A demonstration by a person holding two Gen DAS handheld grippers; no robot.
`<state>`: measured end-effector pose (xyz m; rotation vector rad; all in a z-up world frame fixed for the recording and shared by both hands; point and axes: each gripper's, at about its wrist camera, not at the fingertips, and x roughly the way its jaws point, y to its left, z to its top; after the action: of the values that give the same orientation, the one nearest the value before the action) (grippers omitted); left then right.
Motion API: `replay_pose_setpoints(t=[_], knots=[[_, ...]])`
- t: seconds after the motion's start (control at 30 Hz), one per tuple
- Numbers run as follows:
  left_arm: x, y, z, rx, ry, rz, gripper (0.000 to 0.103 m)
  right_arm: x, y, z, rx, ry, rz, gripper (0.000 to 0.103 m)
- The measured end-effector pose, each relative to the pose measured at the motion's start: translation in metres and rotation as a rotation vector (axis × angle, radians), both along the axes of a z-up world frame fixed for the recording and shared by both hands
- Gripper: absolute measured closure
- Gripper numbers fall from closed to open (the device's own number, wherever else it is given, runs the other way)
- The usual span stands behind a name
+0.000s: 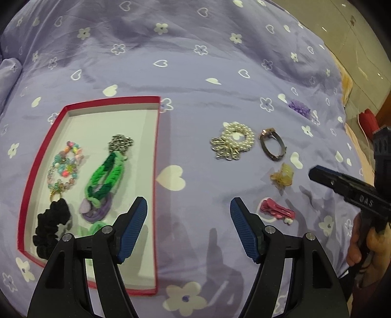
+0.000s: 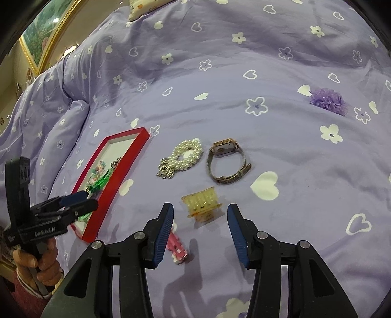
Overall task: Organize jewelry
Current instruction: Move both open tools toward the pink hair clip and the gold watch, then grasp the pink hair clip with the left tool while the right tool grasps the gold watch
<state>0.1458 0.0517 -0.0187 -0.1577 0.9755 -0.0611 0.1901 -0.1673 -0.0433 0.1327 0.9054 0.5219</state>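
A red-rimmed box (image 1: 156,156) lies on the purple bedspread and holds a beaded bracelet (image 1: 64,161), a green braided band (image 1: 105,176) and a black scrunchie (image 1: 50,226). To its right lie a pearl bracelet (image 1: 233,139), a watch (image 1: 272,144), a yellow claw clip (image 1: 283,177), a pink hair clip (image 1: 276,211) and a purple scrunchie (image 1: 299,107). My left gripper (image 1: 189,206) is open and empty over the box's right edge. My right gripper (image 2: 200,212) is open and empty, just short of the yellow claw clip (image 2: 201,201); the pink clip (image 2: 177,245) lies beside its left finger.
The bedspread (image 2: 244,61) fills both views. A pillow (image 2: 139,7) lies at the far end. A gold picture frame (image 2: 41,39) hangs on the wall at left. The bed edge and floor (image 1: 366,61) show at right in the left wrist view.
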Motion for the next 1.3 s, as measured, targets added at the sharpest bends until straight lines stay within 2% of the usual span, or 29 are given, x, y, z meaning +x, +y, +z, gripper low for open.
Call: replay_pose_setpoints(t=[0.27, 0.4, 0.53, 0.73, 1.0, 1.1, 1.13, 1.17, 1.23, 1.3], knots=[[0.008, -0.041, -0.01, -0.019, 0.032, -0.15, 0.03, 0.029, -0.013, -0.007, 0.002, 0.01, -0.052, 0.055], [0.011, -0.071, -0.02, 0.001, 0.051, -0.243, 0.026, 0.046, -0.015, -0.011, -0.002, 0.014, -0.065, 0.055], [0.015, -0.09, -0.032, 0.02, 0.071, -0.289, 0.024, 0.061, -0.011, -0.014, -0.016, 0.015, -0.058, 0.055], [0.023, -0.1, -0.046, 0.004, 0.103, -0.296, 0.021, 0.079, -0.005, -0.025, -0.049, 0.032, -0.042, 0.055], [0.022, -0.091, -0.044, -0.071, 0.108, -0.231, 0.019, 0.089, 0.003, -0.037, -0.061, 0.034, -0.026, 0.056], [0.025, -0.093, -0.045, -0.054, 0.098, -0.237, 0.019, 0.091, 0.007, -0.039, -0.081, 0.021, -0.015, 0.057], [0.026, -0.094, -0.046, -0.045, 0.094, -0.244, 0.019, 0.091, 0.008, -0.04, -0.09, 0.016, -0.015, 0.063], [0.028, -0.096, -0.045, -0.036, 0.086, -0.258, 0.019, 0.092, 0.009, -0.041, -0.104, 0.012, -0.017, 0.077], [0.034, -0.101, -0.046, -0.022, 0.073, -0.316, 0.019, 0.091, 0.007, -0.041, -0.104, 0.014, -0.022, 0.095], [0.039, -0.105, -0.046, -0.004, 0.056, -0.378, 0.019, 0.089, 0.004, -0.04, -0.093, 0.015, -0.025, 0.096]])
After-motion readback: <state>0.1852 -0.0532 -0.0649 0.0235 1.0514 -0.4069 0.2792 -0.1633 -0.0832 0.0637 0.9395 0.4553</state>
